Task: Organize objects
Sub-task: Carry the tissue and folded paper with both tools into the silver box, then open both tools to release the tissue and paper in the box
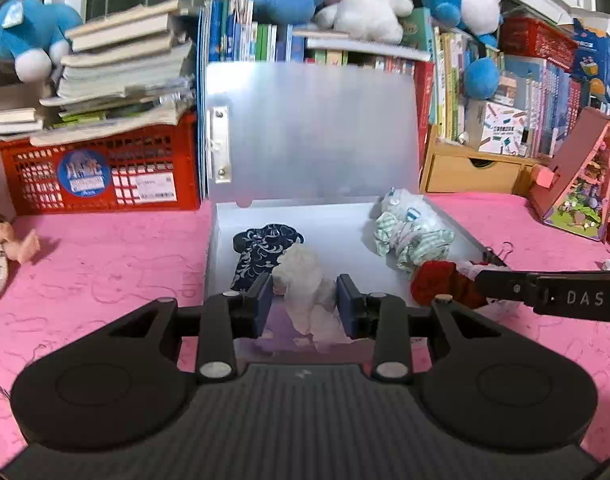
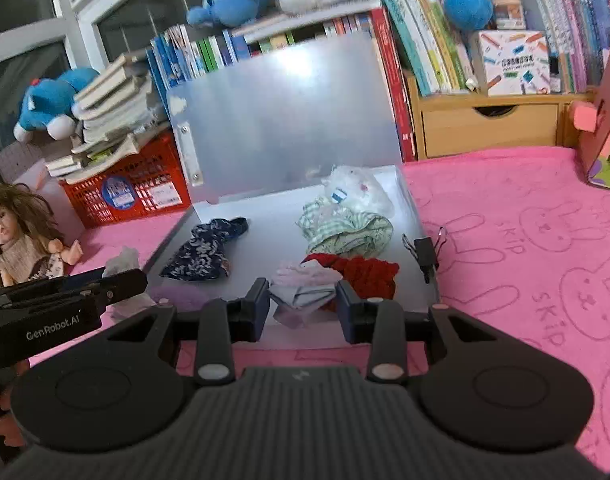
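Observation:
An open translucent box (image 1: pixel 337 228) lies on the pink cloth with its lid (image 1: pixel 317 132) standing upright at the back. Inside lie a navy floral cloth (image 1: pixel 261 252), a green striped cloth (image 1: pixel 413 240) and a white fluffy piece (image 1: pixel 405 204). My left gripper (image 1: pixel 305 296) is shut on a white cloth (image 1: pixel 305 280) over the box's front left. My right gripper (image 2: pixel 303 300) is shut on a pale pink-grey cloth (image 2: pixel 305 284) bunched with red knit (image 2: pixel 369 276) over the box's front right. In the right wrist view, the left gripper (image 2: pixel 141 280) comes in from the left.
A black binder clip (image 2: pixel 425 252) sits at the box's right edge. A red crate (image 1: pixel 105 176) piled with books stands back left, with a doll (image 2: pixel 17 236) beside it. A wooden drawer shelf (image 1: pixel 469 172) and a pink toy house (image 1: pixel 581 184) stand back right. Plush toys sit on the books.

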Motion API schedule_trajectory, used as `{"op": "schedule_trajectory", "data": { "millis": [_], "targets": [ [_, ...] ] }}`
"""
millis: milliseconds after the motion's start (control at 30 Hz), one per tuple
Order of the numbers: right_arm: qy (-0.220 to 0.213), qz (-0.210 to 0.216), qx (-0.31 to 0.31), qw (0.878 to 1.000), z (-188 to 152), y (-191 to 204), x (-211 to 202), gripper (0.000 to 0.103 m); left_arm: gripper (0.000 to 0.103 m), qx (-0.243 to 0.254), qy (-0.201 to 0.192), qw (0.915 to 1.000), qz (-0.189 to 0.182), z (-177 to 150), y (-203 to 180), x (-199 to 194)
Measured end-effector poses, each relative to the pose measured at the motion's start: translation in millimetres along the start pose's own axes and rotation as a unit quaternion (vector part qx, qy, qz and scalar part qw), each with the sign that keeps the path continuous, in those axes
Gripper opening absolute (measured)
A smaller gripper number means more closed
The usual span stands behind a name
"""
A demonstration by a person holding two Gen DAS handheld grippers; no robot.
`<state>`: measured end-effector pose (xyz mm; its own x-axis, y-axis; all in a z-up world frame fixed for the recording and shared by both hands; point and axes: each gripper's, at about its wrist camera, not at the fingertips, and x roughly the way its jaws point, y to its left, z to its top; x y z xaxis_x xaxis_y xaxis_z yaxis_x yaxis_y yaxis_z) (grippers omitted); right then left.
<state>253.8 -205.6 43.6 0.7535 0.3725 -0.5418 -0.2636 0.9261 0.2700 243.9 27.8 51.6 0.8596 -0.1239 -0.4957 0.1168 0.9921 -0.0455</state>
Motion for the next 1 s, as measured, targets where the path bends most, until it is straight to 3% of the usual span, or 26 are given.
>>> {"op": "schedule_trajectory", "data": {
  "millis": [200, 633, 733, 767, 800, 867, 1000],
  "targets": [
    [0.024, 0.002, -0.006, 1.0, -1.0, 0.4, 23.4, 0.04, 0.04, -0.006, 0.031, 0.9995, -0.003, -4.6, 6.6, 32.2],
    [0.034, -0.023, -0.003, 0.999, 10.7, -8.8, 56.0, 0.041, 0.04, 0.007, 0.046, 0.9987, 0.022, 4.6, 3.6, 74.4],
    [0.028, -0.023, -0.005, 0.999, 10.1, -7.0, 53.2, 0.046, 0.041, 0.007, 0.045, 0.9987, 0.026, 6.0, 2.2, 75.8],
    [0.027, -0.022, -0.011, 0.999, 9.1, -5.4, 52.0, 0.061, 0.043, 0.013, 0.041, 0.9987, 0.027, 5.4, 0.4, 73.7],
    [0.024, -0.022, -0.019, 0.999, 7.7, -3.7, 49.9, 0.063, 0.044, 0.021, 0.039, 0.9986, 0.028, 4.7, -1.4, 72.1],
    [0.019, -0.025, -0.03, 0.999, 5.4, 0.0, 45.3, 0.065, 0.057, 0.032, 0.036, 0.9983, 0.033, 4.0, -4.3, 67.8],
    [0.003, -0.015, -0.039, 0.999, 0.6, 4.6, 30.6, 0.081, 0.069, 0.031, 0.027, 0.9986, 0.034, 5.7, -3.8, 53.5]
  ]
}}
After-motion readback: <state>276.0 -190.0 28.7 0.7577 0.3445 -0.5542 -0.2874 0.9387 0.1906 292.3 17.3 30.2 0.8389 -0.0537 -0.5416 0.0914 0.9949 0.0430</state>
